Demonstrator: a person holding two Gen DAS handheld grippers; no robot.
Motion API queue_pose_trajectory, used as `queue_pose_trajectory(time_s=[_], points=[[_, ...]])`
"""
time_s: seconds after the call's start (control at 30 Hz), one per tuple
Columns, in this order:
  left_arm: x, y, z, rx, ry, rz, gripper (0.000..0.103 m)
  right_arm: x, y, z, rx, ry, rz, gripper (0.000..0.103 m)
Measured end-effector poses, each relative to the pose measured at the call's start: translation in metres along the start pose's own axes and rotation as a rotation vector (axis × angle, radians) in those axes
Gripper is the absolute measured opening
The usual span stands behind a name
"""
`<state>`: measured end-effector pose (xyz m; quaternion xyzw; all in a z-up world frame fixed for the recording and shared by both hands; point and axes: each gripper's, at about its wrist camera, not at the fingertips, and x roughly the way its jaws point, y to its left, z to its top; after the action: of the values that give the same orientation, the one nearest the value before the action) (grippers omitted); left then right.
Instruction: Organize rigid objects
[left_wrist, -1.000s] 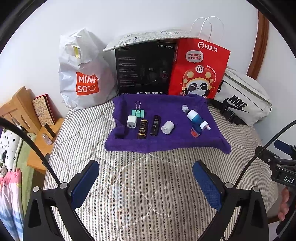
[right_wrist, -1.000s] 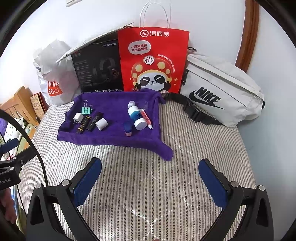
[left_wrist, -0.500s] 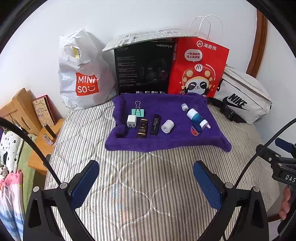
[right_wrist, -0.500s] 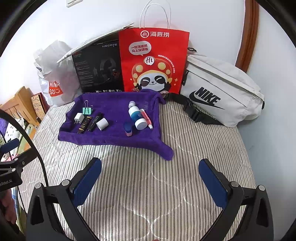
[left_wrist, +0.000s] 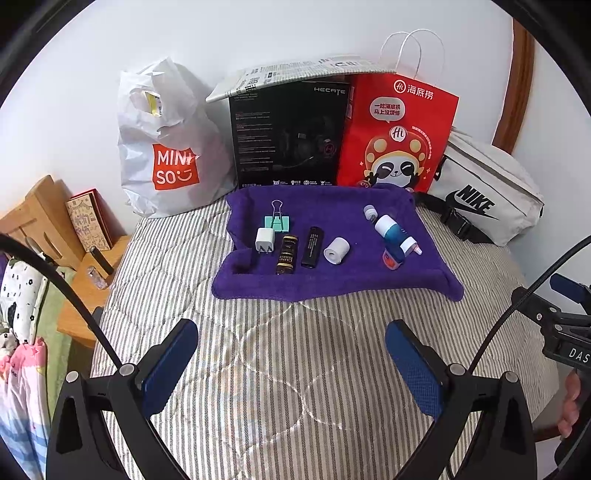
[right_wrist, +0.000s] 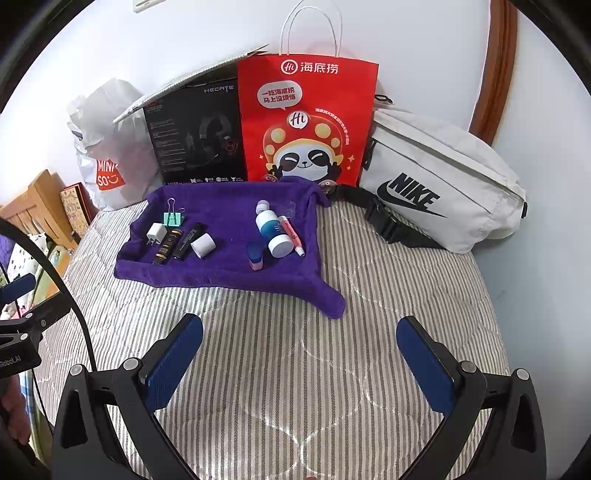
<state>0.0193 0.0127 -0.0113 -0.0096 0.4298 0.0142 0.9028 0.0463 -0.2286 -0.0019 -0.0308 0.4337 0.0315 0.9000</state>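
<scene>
A plush purple towel lies on the bed's striped quilted cloth; behind the towel, a glossy red paper bag and crinkled white plastic bag.

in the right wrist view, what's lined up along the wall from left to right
white plastic bag → black box → red paper bag → white waist bag
</scene>
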Motion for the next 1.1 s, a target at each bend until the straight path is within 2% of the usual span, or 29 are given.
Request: queue_pose_trajectory(time_s=[1.1], points=[[0.0011, 0.0032, -0.0007, 0.025, 0.003, 0.004, 0.102, -0.0013, 0.0003, -0.0020, 0.001, 0.004, 0.008, 0.103]])
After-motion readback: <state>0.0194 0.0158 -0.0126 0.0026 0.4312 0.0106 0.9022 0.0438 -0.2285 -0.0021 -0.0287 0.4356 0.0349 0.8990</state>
